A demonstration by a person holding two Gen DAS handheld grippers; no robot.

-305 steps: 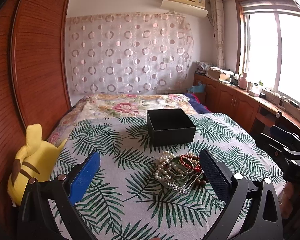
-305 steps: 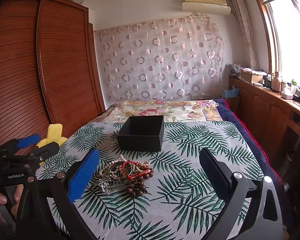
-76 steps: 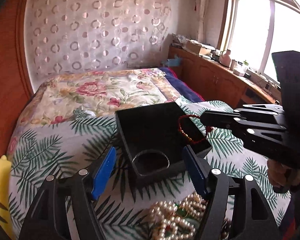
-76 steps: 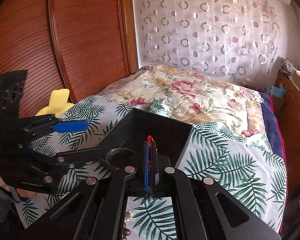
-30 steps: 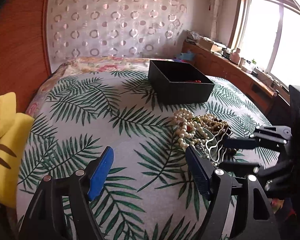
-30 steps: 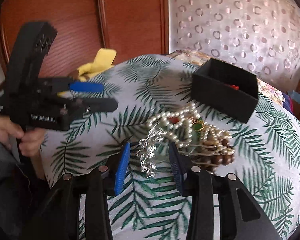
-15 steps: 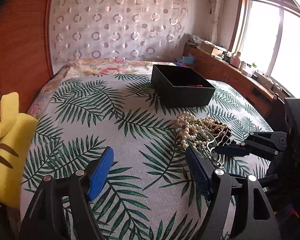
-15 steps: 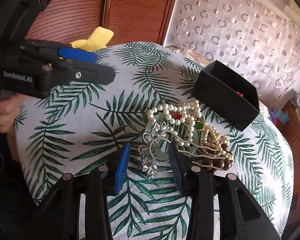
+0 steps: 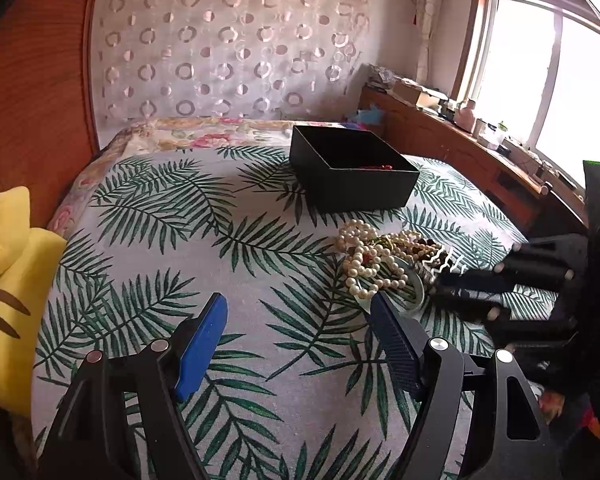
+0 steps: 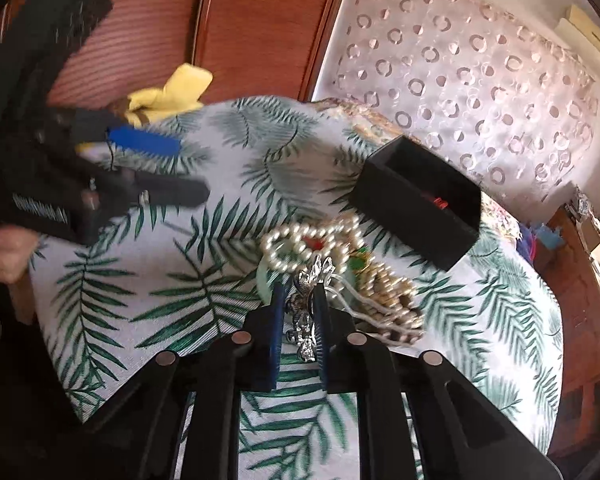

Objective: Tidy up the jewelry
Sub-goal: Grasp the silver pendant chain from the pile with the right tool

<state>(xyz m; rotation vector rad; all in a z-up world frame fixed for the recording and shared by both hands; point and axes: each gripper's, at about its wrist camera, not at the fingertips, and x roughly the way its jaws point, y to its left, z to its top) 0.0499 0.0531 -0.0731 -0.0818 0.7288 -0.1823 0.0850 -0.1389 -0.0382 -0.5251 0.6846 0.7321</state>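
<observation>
A heap of jewelry with pearl strands, brown beads and a pale green bangle lies on the palm-leaf cloth. Behind it stands an open black box with a red bracelet inside. My right gripper is at the near edge of the heap. Its jaws are closing and its pads press a silver ornament between them. In the left wrist view the right gripper comes in from the right, at the ornament. My left gripper hovers open over bare cloth, left of the heap.
A yellow plush toy lies at the cloth's left edge against a wooden wardrobe. A floral quilt lies behind the box. A cluttered wooden counter runs under the window on the right. A person's hand holds the left gripper.
The right gripper has pushed forward into the near edge of the heap, rolled a little, and narrowed its jaws onto the silver ornament. The left gripper has stayed where it was, open.
</observation>
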